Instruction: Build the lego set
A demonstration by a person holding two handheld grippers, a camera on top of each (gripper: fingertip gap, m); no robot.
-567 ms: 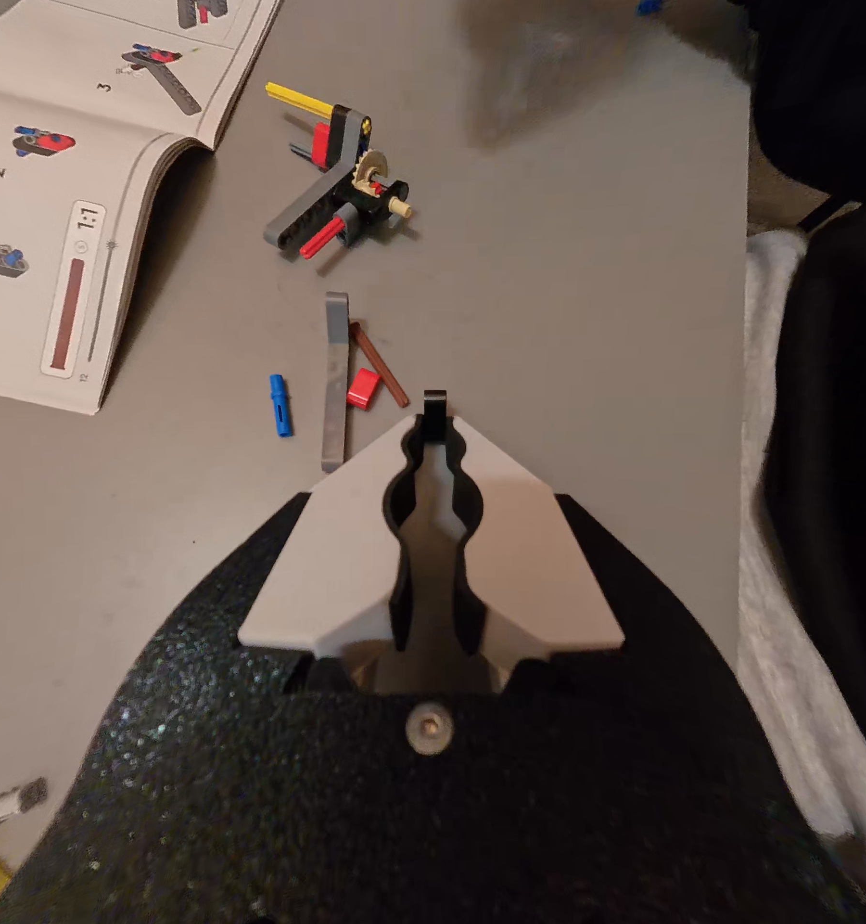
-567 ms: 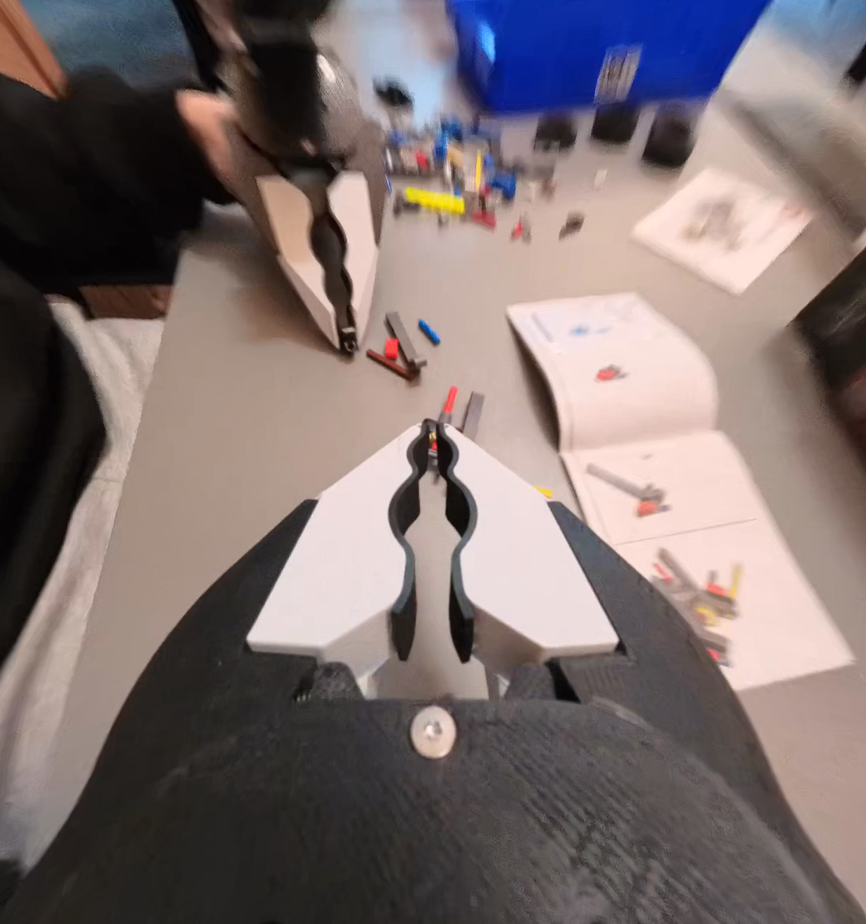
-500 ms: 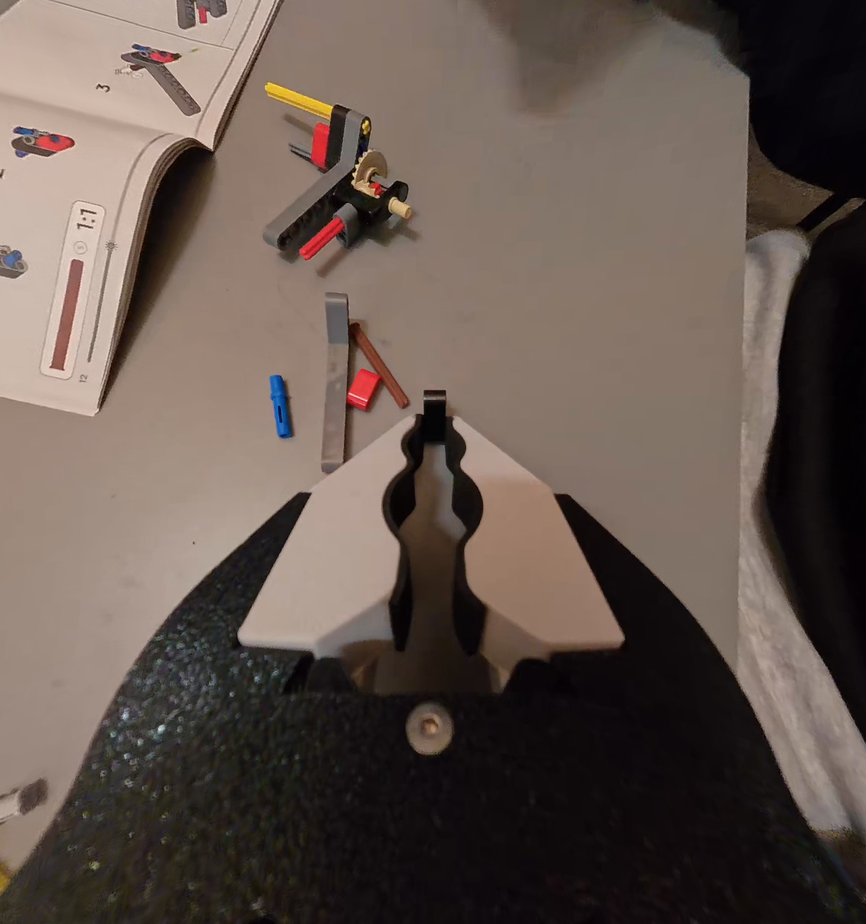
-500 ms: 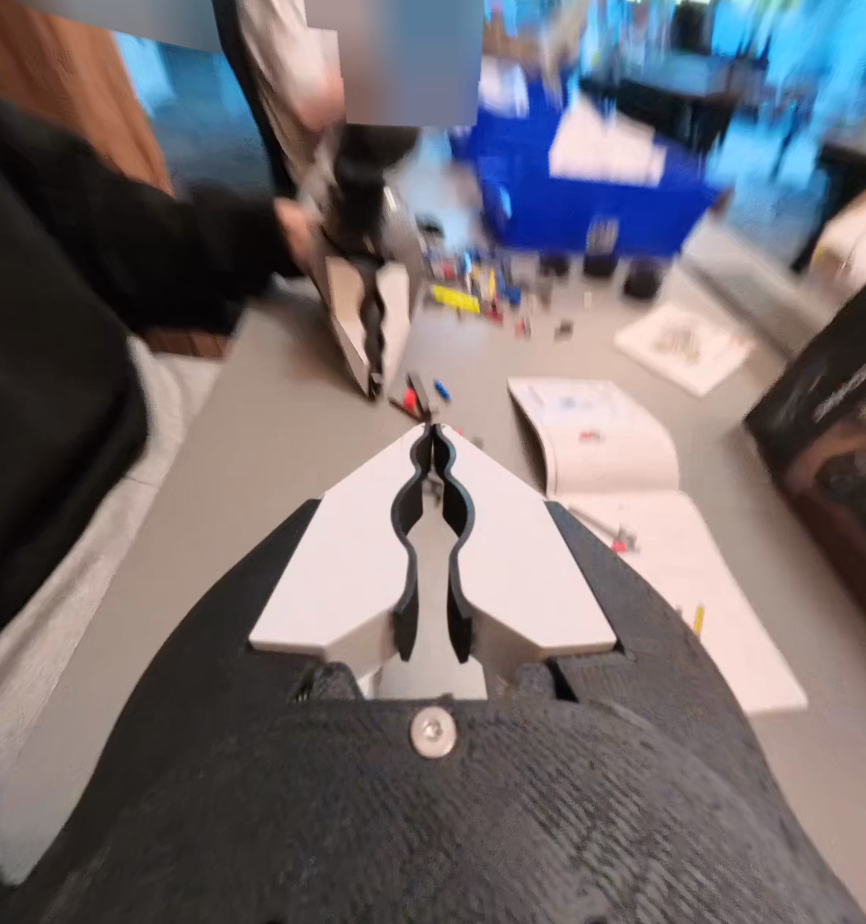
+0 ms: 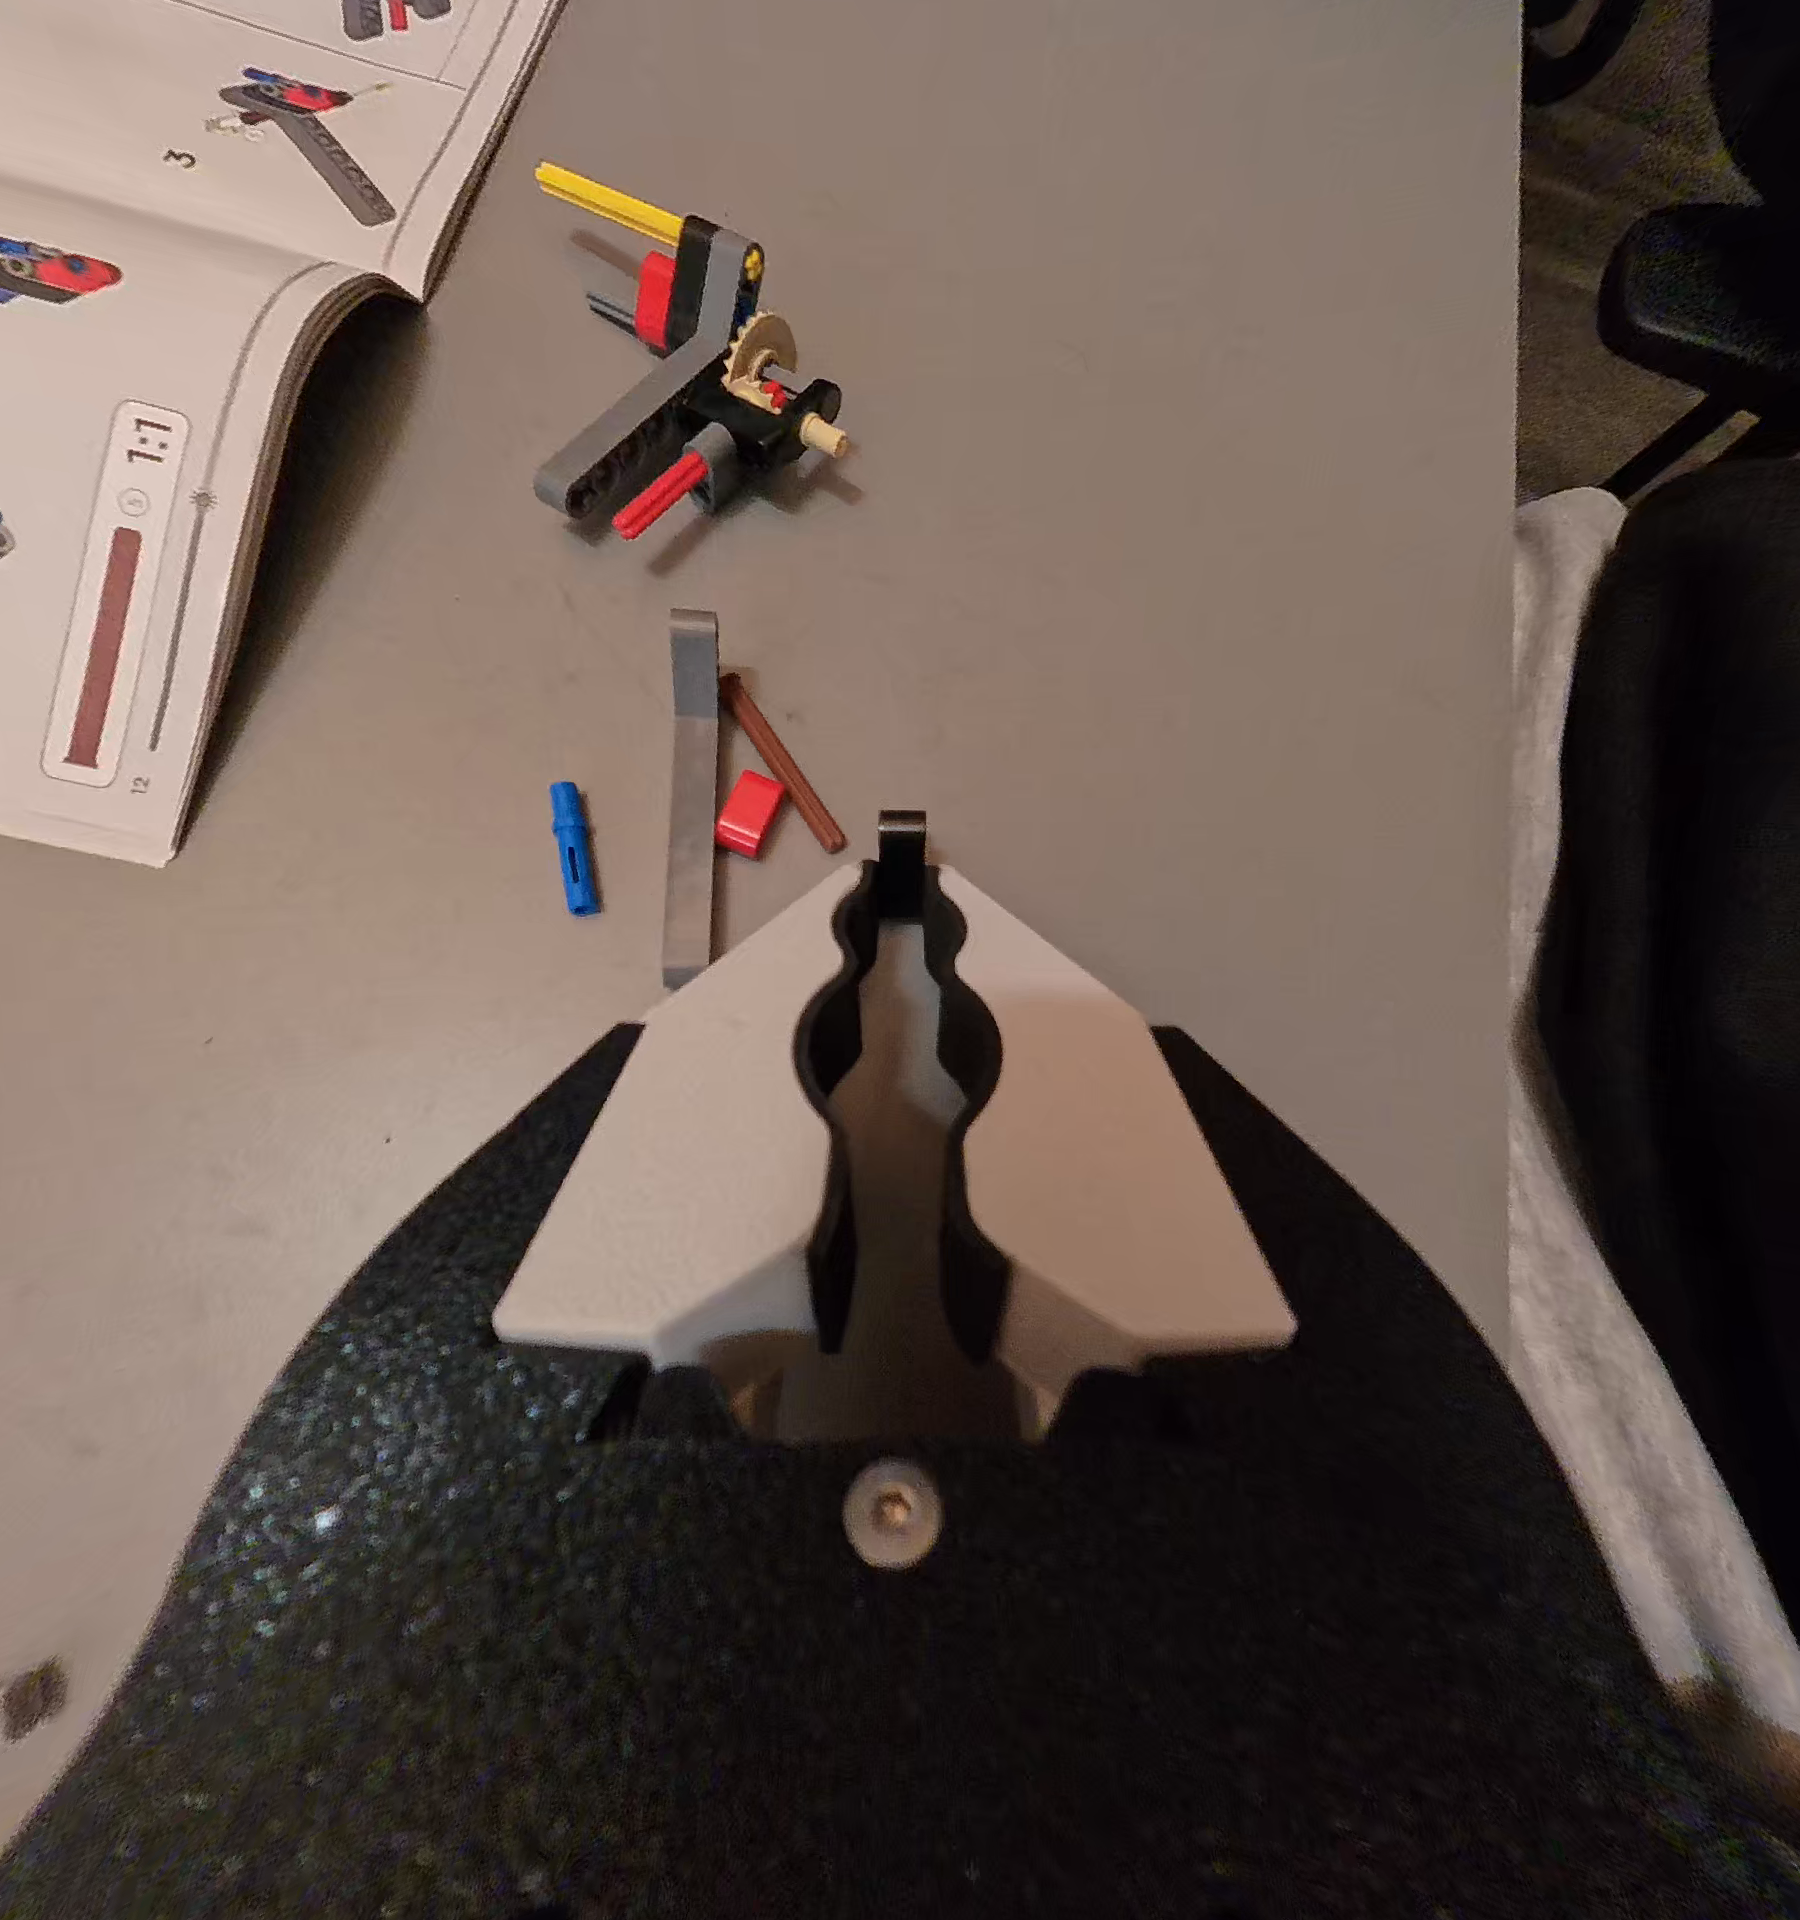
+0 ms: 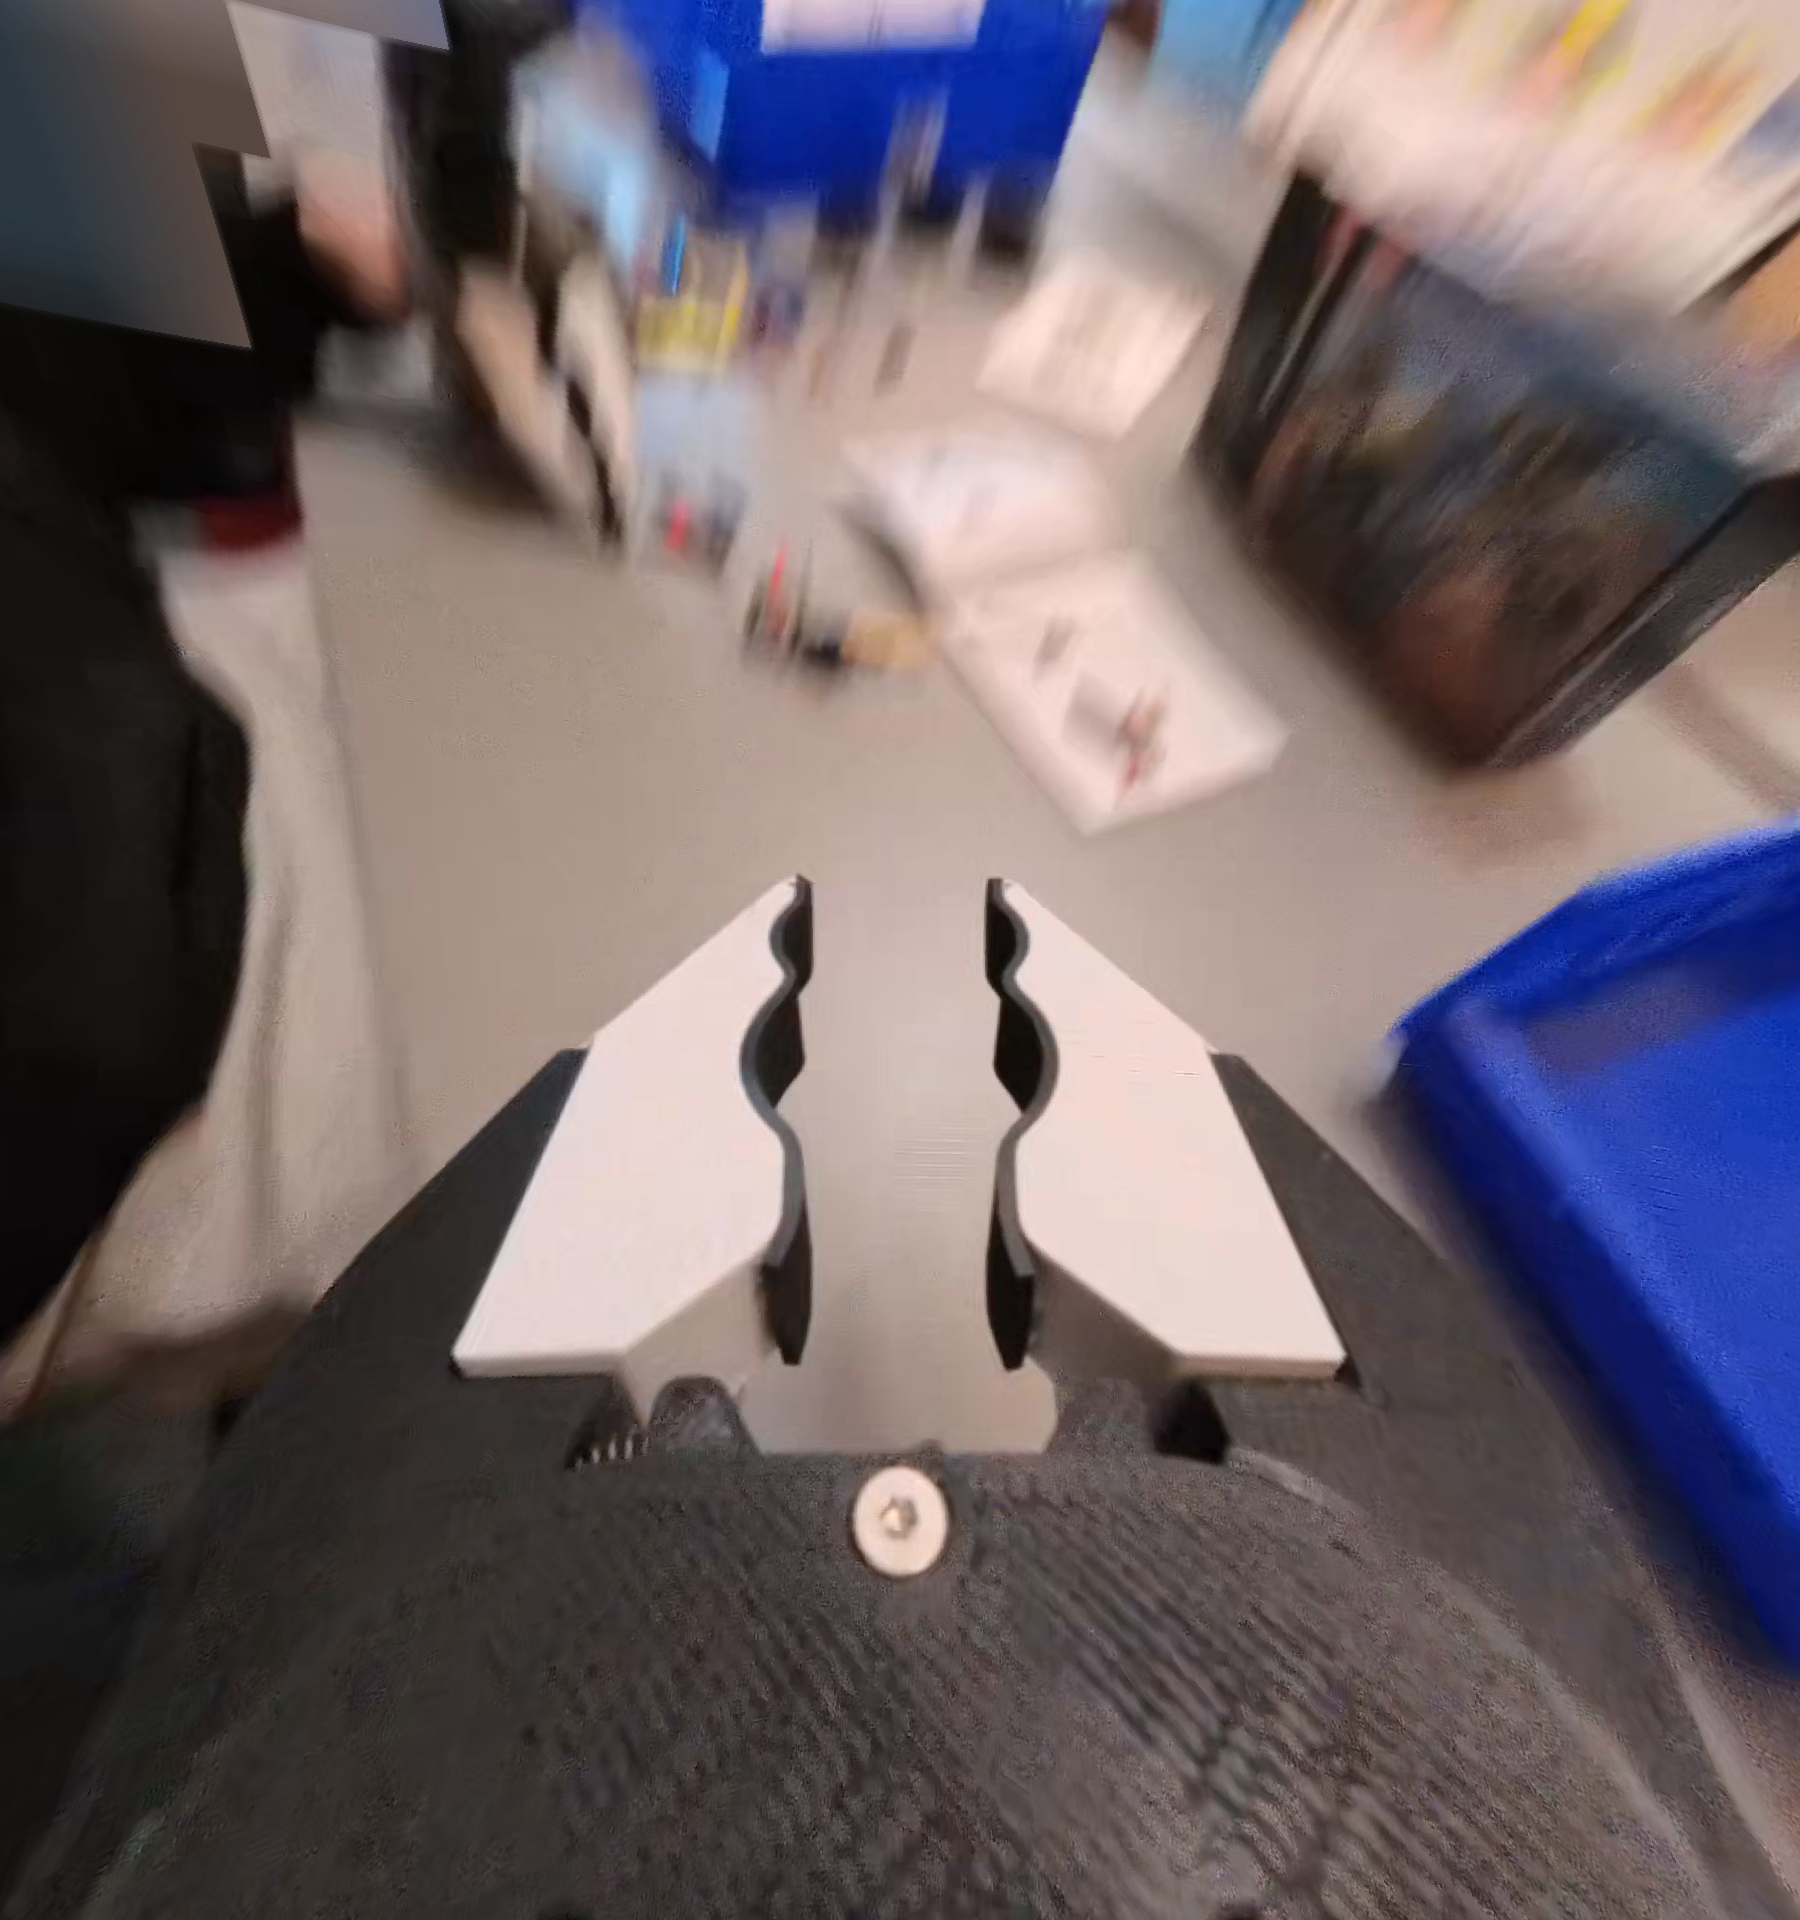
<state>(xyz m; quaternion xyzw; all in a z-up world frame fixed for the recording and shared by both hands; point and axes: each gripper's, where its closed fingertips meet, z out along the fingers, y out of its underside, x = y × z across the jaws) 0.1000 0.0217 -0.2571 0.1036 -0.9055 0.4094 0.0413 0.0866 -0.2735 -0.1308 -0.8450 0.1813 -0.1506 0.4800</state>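
Grey and matte, the table (image 5: 1135, 416) carried the whole job, with a black chair (image 5: 1727, 727) past its right edge. On the far left an open instruction booklet (image 5: 148, 416) lay with its pages bowed upward. Just right of it sat the part-built lego model (image 5: 698, 384): a grey beam, a black block, a tan gear, a yellow axle sticking out far-left and a red axle poking near-left. Nearer lay loose pieces: a long grey beam (image 5: 692, 800), a brown axle (image 5: 780, 762) angled just beside it, a small red piece (image 5: 749, 827) between those two, and a blue pin (image 5: 573, 848) apart to the left. The left claw (image 5: 901, 883) was clenched on a small black piece (image 5: 901, 857), which stuck out past the fingertips, near the brown axle's near end.

The right wrist view was heavily blurred. The right claw (image 6: 898, 894) was released, its jaws well apart with bare table between them. A blue bin (image 6: 1654, 1195) sat to its right; the booklet and scattered pieces showed only as smears farther off.
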